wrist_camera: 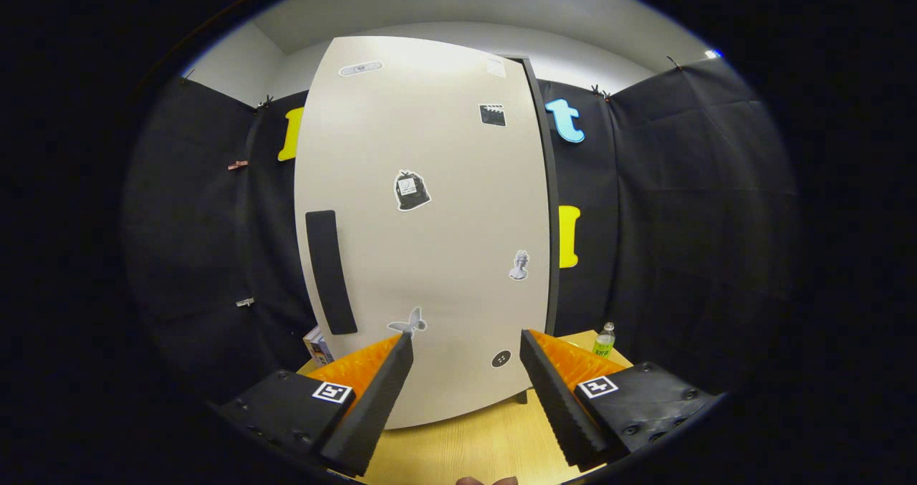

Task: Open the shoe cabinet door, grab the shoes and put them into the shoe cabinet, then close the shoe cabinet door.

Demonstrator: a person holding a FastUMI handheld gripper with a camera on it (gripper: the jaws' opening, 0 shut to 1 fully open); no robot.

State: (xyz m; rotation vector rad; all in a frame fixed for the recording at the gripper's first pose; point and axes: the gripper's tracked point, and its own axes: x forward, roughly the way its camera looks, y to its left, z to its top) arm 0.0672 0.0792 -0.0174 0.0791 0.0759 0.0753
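The gripper [466, 345] holds its two fingers spread wide apart with nothing between them. Each finger [376, 399] is a wedge with a ribbed, saw-toothed inner face, and each carries a small square marker tag [332, 392] on the blocky mount behind it. Through the gap between the fingers shows the lower part of the shoe cabinet door [430, 256], just ahead of the tips.

The shoe cabinet [548, 241] stands upright on a table [473, 445] with a light wood-grain top. Its door is shut, so whatever is inside cannot be seen. The door is a smooth, matte, pale panel with rounded corners, bulged by the lens. A long, dark, vertical handle [330, 272] sits near its left edge, above the left finger. Several small stickers are scattered over the panel: a dark bag-shaped one [411, 190] near the middle, a clapperboard [492, 114] up top, a little bust [519, 265] towards the right edge, a butterfly shape [409, 322] at the left fingertip and a round dark button [501, 359] low between the fingers. A dark side edge runs down the right of the door.

To the right of the cabinet, beyond the right finger, a small clear bottle [604, 339] with a green label stands on the table. To the left, at the cabinet's foot, a box-like object [317, 345] leans half hidden behind the left finger. Black cloth [680, 220] hangs around the booth.
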